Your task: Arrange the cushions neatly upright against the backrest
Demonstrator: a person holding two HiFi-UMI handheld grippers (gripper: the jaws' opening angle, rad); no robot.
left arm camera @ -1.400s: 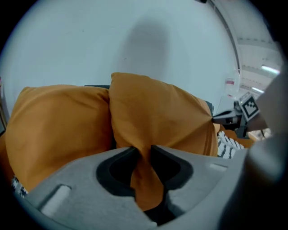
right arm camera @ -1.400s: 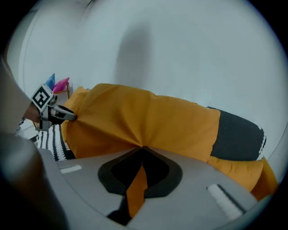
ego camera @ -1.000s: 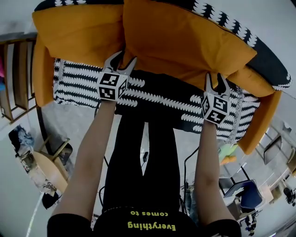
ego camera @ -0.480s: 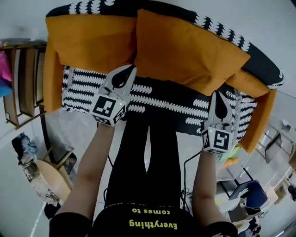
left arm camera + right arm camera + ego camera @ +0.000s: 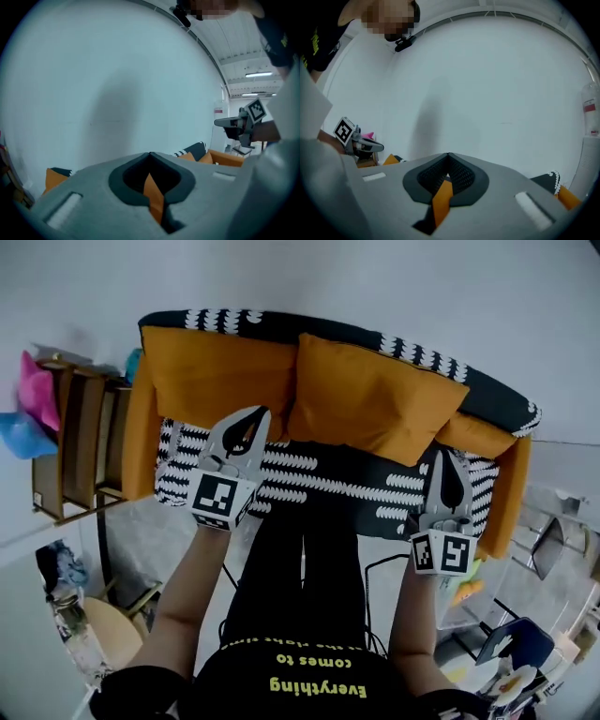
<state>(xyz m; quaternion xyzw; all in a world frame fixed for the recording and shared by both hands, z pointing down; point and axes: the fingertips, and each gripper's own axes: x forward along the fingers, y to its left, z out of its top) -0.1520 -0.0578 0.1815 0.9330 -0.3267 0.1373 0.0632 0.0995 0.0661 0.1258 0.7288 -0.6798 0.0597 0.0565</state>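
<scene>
Cushions are borne by the largest thing in view, a sofa point(image 5: 309, 465) with a black-and-white patterned seat and orange arms. Both are propped against the backrest point(image 5: 422, 360). The left cushion point(image 5: 216, 371) and the right cushion point(image 5: 375, 399) are each laid with the long axis along the backrest, and the right one is seen slightly tilted, its inner edge overlapping its neighbour.

Both cushions lie ahead of and beyond the fingertips, well apart from them. The left gripper point(image 5: 255, 414) is held before the meeting of the two cushions, and the right gripper point(image 5: 443, 457) below the right cushion's outer corner. Each pair of jaws is pressed together on nothing; only a sliver of orange behind is seen through the notch.

"Everything comes to" can be read, upside down, on the person's shirt point(image 5: 314, 676). Only square markers are carried on the gripper cubes.
</scene>
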